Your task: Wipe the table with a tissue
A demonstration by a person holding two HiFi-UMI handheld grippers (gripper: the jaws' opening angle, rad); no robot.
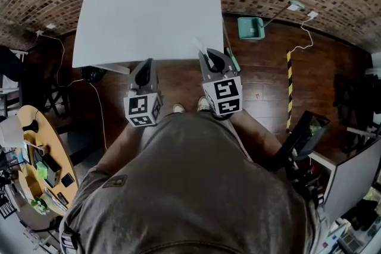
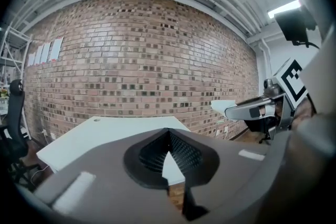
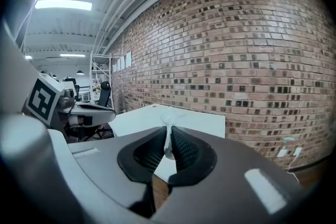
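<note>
short of the table [image 1: 149,9], a tissue [image 3: 171,120] is pinched by the right gripper [image 3: 168,139]; left gripper [image 2: 168,135] pressed together, empty. wiping not begun: tissue to be lowered onto it.

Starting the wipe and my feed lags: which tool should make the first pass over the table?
Right. The right tool has its jaws closed on the tissue and sits at the near edge of the table. The left tool has its jaws together on nothing.

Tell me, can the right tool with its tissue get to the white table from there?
Probably yes: the right tool, shut on the tissue, is at the white table's near edge, and nothing stands between them.
</note>
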